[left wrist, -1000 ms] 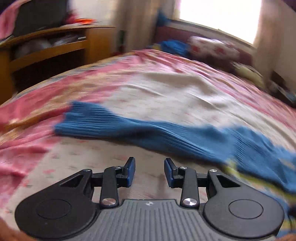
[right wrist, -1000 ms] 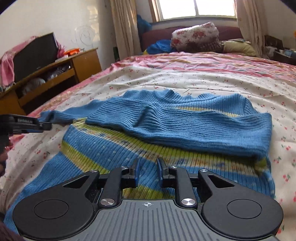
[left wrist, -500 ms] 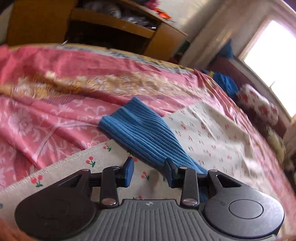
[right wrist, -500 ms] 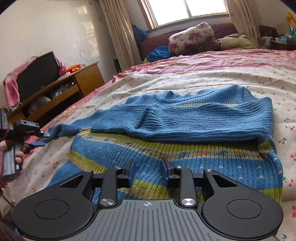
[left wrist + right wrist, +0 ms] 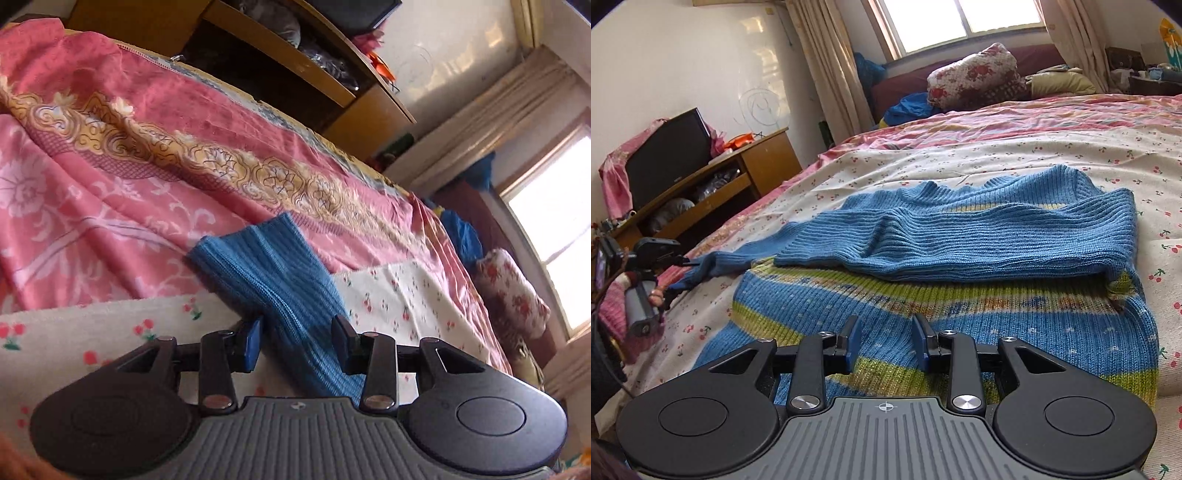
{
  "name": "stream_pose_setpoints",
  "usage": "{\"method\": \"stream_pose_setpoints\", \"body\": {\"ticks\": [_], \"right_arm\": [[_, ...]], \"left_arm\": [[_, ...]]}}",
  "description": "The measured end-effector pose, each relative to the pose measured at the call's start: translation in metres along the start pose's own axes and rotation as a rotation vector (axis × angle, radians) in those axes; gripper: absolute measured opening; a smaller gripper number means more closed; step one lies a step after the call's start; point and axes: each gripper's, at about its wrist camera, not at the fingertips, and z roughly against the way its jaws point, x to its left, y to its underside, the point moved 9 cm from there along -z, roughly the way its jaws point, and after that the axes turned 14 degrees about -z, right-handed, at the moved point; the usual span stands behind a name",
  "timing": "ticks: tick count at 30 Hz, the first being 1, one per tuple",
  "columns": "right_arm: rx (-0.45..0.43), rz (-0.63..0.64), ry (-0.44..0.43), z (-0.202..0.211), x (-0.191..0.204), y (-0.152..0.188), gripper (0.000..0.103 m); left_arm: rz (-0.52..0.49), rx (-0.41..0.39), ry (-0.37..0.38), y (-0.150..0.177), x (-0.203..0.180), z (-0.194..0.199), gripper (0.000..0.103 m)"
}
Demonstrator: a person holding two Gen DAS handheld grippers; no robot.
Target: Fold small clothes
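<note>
A blue knit sweater [image 5: 979, 240] with green and yellow stripes lies flat on the bed, one sleeve folded across its chest. Its other sleeve [image 5: 266, 266] stretches out to the left over the sheet. My left gripper [image 5: 297, 325] straddles this sleeve near the cuff. Its jaws are opening, and the knit lies between the pads without being pinched. The right wrist view shows that gripper [image 5: 677, 277] at the sleeve's [image 5: 727, 260] end, held by a hand. My right gripper [image 5: 886, 323] hovers open over the striped hem, with nothing between its fingers.
A cherry-print sheet [image 5: 960, 155] covers the bed, with a pink patterned quilt [image 5: 110, 166] along its left side. A wooden cabinet [image 5: 738, 181] with a dark screen [image 5: 668, 147] stands beyond the left edge. Pillows [image 5: 975, 74] are piled under the window.
The left gripper rolled and dropped toward the sleeve's cuff, which now lies between its slightly wider jaws. The right gripper's jaws spread a little; it stayed over the hem.
</note>
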Motion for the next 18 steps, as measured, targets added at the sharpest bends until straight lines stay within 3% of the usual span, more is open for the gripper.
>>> {"method": "stream_pose_setpoints", "body": {"ticks": [8,14,16,18], "right_arm": [[0.001,-0.014,-0.009,0.000,0.000,0.000,0.030],[0.000,-0.015,-0.009,0.000,-0.001,0.000,0.030],[0.000,-0.016,-0.010,0.000,-0.001,0.000,0.030],[0.001,-0.018,-0.011,0.000,-0.001,0.000,0.030]], "left_arm": [[0.035,-0.017,0.018,0.003,0.004,0.004,0.045],[0.026,0.024,0.005,0.001,-0.010,-0.007,0.044],[-0.011,0.027,-0.025,0.001,-0.011,-0.005,0.026],[-0.024,0.042,-0.038,0.001,-0.009,-0.005,0.018]]}}
